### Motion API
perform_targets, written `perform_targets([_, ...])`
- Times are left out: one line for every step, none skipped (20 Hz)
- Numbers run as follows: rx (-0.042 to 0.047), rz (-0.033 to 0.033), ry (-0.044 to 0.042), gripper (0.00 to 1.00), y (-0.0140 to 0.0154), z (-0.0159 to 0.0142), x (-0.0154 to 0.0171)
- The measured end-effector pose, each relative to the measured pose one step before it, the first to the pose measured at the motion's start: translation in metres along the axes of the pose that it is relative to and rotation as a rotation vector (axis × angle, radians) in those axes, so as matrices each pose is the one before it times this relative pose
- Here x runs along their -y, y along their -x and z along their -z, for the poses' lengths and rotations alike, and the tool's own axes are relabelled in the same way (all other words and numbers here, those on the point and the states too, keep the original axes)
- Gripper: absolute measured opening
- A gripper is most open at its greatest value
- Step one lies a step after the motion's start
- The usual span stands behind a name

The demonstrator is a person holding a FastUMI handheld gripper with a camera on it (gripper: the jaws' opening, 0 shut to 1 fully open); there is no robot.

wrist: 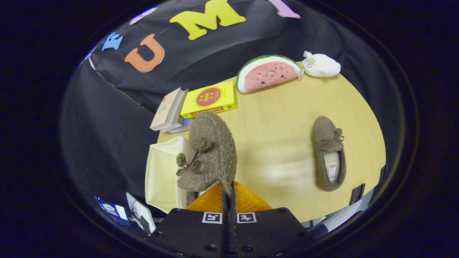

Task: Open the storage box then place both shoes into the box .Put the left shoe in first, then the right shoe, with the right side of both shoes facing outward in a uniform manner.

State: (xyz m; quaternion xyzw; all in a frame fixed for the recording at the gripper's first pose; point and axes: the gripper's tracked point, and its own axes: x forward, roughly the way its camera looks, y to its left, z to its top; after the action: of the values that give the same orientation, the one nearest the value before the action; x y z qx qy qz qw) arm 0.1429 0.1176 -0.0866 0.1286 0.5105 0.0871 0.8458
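Currently, stage: 1 shoe in transit, 0 seen resting in the box.
Gripper (228, 195): fingers are pressed nearly together, clenched on the edge of the held shoe (209, 154).
Held shoe: lifted, sole turned sideways, bow facing the box.
Box (163, 175): cream, open, just beside the held shoe, at the table (283, 118) edge.
2nd shoe (328, 154): lies flat on the table, well apart from the fingers.
Done: box is judged opened.
Left: held shoe is to be set in, then the 2nd shoe fetched.
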Motion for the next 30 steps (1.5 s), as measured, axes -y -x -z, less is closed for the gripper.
perform_targets([0.00665, -0.01672, 0.01715, 0.00, 0.00378, -0.00076, -0.01836])
perform_targets([0.00307, -0.00440, 0.01406, 0.00, 0.00103, 0.00149, -0.01277])
perform_targets([-0.00403, -0.00256, 0.01309, 0.00, -0.00248, 0.00229, -0.01475])
perform_targets([-0.00935, -0.01317, 0.00146, 0.00, -0.00539, 0.00480, -0.01772])
perform_targets([-0.01127, -0.01789, -0.00165, 0.00, -0.00583, 0.00288, -0.01501])
perform_targets([-0.00578, -0.02334, -0.00584, 0.00, -0.01008, 0.00245, -0.01805])
perform_targets([-0.00508, -0.01044, -0.00211, 0.00, -0.00888, 0.00281, -0.01182])
perform_targets([-0.00288, -0.00452, -0.00575, 0.00, -0.01146, 0.00373, -0.01169])
perform_targets([-0.00202, -0.00056, -0.00371, 0.00, -0.01169, 0.00317, -0.00847])
perform_targets([0.00577, -0.00200, -0.01400, 0.00, -0.01386, 0.00210, -0.00952])
perform_targets([0.00622, 0.00170, -0.00417, 0.00, -0.01754, 0.00358, -0.00890])
perform_targets([-0.00432, 0.01033, 0.00232, 0.00, -0.01541, 0.00697, -0.00566])
perform_targets([-0.01178, 0.01611, 0.00398, 0.00, -0.01305, 0.00777, -0.00333])
perform_targets([-0.01286, 0.02236, -0.00071, 0.00, -0.01675, 0.01040, -0.00205])
perform_targets([-0.00464, 0.02005, -0.00247, 0.00, -0.01455, 0.00729, -0.00021])
perform_targets([-0.00979, 0.02120, -0.00551, 0.00, -0.01648, 0.00834, 0.00034])
perform_targets([-0.02222, 0.02404, 0.00243, 0.00, -0.01675, 0.00865, 0.00019])
perform_targets([-0.02397, 0.01236, -0.00408, 0.00, -0.01312, 0.00712, -0.00050])
perform_targets([-0.01647, 0.00211, -0.02041, 0.00, -0.00961, 0.00282, -0.00228])
perform_targets([-0.00222, 0.00509, -0.01459, 0.00, -0.01068, 0.00054, -0.00210])
perform_targets([-0.01532, 0.01623, -0.00532, 0.00, -0.01041, 0.00189, 0.00030])
perform_targets([-0.01066, 0.02795, 0.00797, 0.00, -0.00905, 0.00163, 0.00191])
perform_targets([0.00026, 0.05168, 0.02123, 0.00, -0.00491, -0.00089, 0.00499])
perform_targets([0.01681, 0.04462, 0.02695, 0.00, -0.00291, -0.00303, 0.00267])
perform_targets([0.01541, 0.01995, 0.03023, 0.00, -0.00220, -0.00457, -0.00112])
perform_targets([0.00210, -0.00951, 0.01789, 0.00, -0.00165, -0.00114, -0.00592])
perform_targets([-0.00702, -0.00441, 0.00519, 0.01, -0.00028, 0.00184, -0.00292])
perform_targets([-0.00433, -0.01091, 0.00607, 0.04, 0.00042, 0.00197, -0.00381])
perform_targets([-0.01110, -0.00905, 0.00825, 0.04, -0.00050, 0.00206, -0.00212])
perform_targets([-0.00906, -0.02355, -0.00200, 0.04, -0.00040, 0.00339, -0.00422])
